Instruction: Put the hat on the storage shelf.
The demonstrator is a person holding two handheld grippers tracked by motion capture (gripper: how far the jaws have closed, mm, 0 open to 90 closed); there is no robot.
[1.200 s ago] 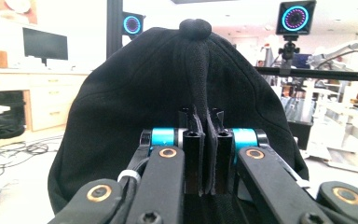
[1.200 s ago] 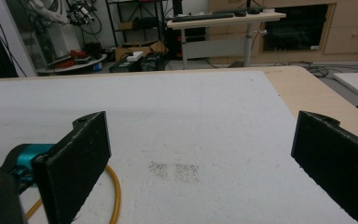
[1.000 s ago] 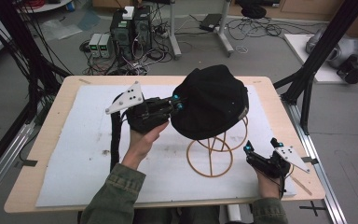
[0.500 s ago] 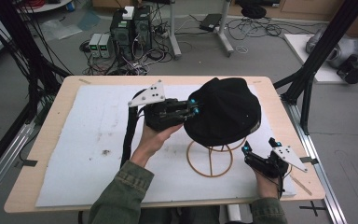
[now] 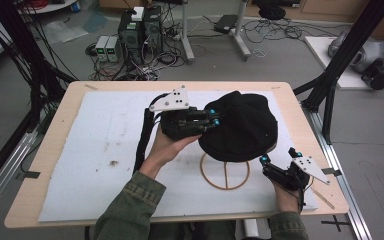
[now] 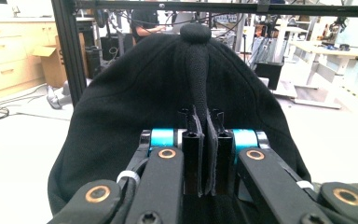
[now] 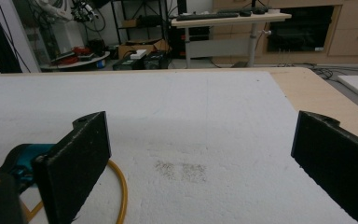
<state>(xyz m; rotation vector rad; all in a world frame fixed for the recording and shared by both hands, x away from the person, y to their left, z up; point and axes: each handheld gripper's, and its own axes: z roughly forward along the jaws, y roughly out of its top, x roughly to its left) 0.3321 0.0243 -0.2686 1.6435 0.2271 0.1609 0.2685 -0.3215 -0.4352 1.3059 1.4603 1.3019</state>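
A black knitted hat (image 5: pixel 242 127) hangs over a yellow wire stand whose ring (image 5: pixel 225 188) lies on the white mat. My left gripper (image 5: pixel 215 120) reaches the hat's left side from the left and is shut on a fold of its fabric. In the left gripper view the hat (image 6: pixel 121 107) rises in front, with a ridge of cloth pinched between the jaws of the left gripper (image 6: pixel 205 154). My right gripper (image 5: pixel 278 156) rests low at the front right beside the ring, open. The right gripper (image 7: pixel 205 140) has only bare mat between its jaws, and the yellow ring (image 7: pixel 121 186) curves past the left jaw.
A white foam mat (image 5: pixel 95 150) covers most of the wooden table (image 5: pixel 300 107). A smudge of dirt (image 5: pixel 114 163) marks the mat at the left. Black frame posts (image 5: pixel 330 85) stand at the table's right, with computers and cables (image 5: pixel 140 30) on the floor beyond.
The left gripper has carried the hat to the right and slightly toward me, over the stand. The right gripper has kept still.
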